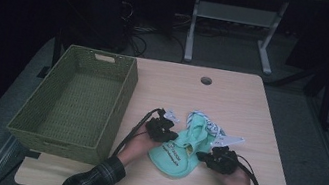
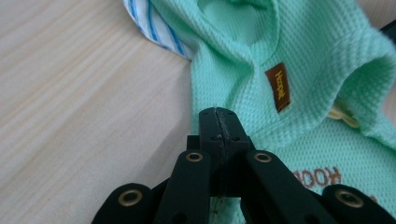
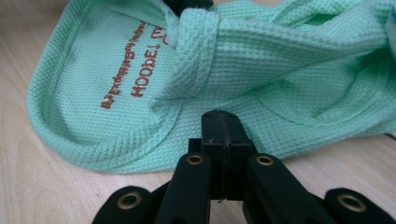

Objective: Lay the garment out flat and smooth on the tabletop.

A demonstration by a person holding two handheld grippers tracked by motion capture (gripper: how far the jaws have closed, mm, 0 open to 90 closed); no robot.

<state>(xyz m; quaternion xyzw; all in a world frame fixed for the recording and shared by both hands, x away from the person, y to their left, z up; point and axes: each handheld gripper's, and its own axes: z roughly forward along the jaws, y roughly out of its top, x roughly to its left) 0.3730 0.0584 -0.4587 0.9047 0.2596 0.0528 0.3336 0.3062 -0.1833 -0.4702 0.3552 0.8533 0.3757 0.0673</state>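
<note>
A small mint-green waffle-knit garment [image 1: 177,156] with brown lettering lies crumpled at the middle of the wooden table [image 1: 237,102]. It rests partly over a white cloth with blue stripes [image 1: 213,129]. My left gripper [image 1: 173,136] sits at the garment's left edge and my right gripper [image 1: 201,155] at its right edge. In the left gripper view the jaws [image 2: 218,114] are shut, with their tips over the garment [image 2: 308,42] near its brown label [image 2: 279,86]; the striped cloth [image 2: 156,25] shows beyond. In the right gripper view the shut jaws [image 3: 219,115] rest over the garment's [image 3: 116,70] hem. I see no fabric between either pair.
A green woven basket [image 1: 55,145] with nothing in it stands on the table's left side, close to my left hand. A cable hole [image 1: 206,80] lies at the table's far edge. Beyond the table are a white desk frame [image 1: 193,26] and cables on the dark floor.
</note>
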